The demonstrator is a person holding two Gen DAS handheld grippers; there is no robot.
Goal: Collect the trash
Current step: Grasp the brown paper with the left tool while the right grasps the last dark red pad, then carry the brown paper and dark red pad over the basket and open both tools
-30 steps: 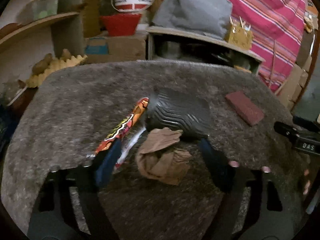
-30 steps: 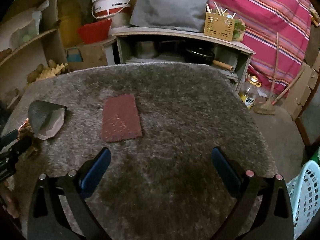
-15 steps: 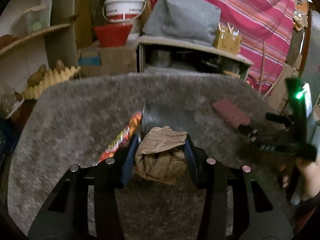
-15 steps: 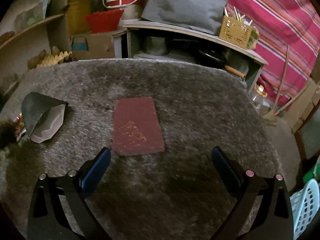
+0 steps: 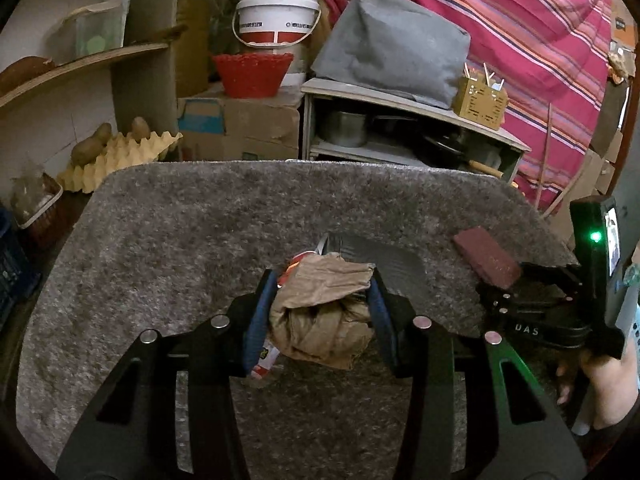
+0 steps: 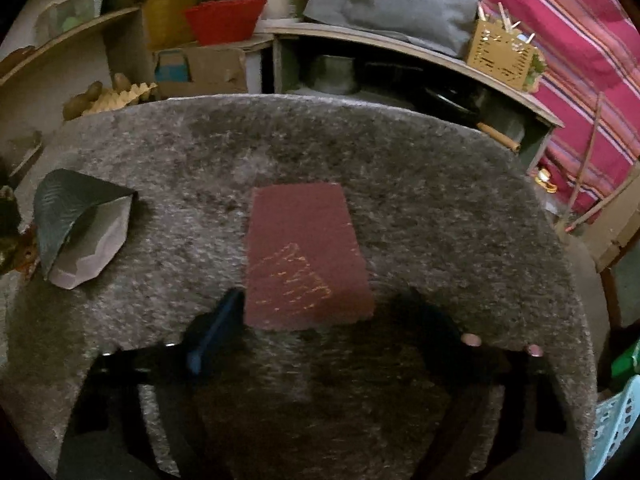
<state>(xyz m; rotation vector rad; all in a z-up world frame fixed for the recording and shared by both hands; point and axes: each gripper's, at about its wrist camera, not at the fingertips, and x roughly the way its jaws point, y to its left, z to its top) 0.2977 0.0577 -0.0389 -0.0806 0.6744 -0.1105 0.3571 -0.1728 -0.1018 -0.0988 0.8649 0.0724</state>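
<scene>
A crumpled brown paper bag (image 5: 320, 312) sat pinched between the blue pads (image 5: 256, 320) of the left gripper (image 5: 318, 316), which pressed on it from both sides above the grey shaggy rug (image 5: 180, 240). A red printed wrapper (image 5: 266, 356) showed against the left pad, caught beside the bag. Just behind the bag lay a dark ribbed pouch (image 6: 76, 220), its pale open mouth seen from the right wrist. Near it on the rug lay a flat maroon scouring pad (image 6: 306, 256). The right gripper (image 6: 320, 320) had just been closing, its blurred jaws standing either side of that pad's near edge; whether they touched it I could not tell. A light blue basket (image 6: 616, 420) showed at the rug's right edge.
</scene>
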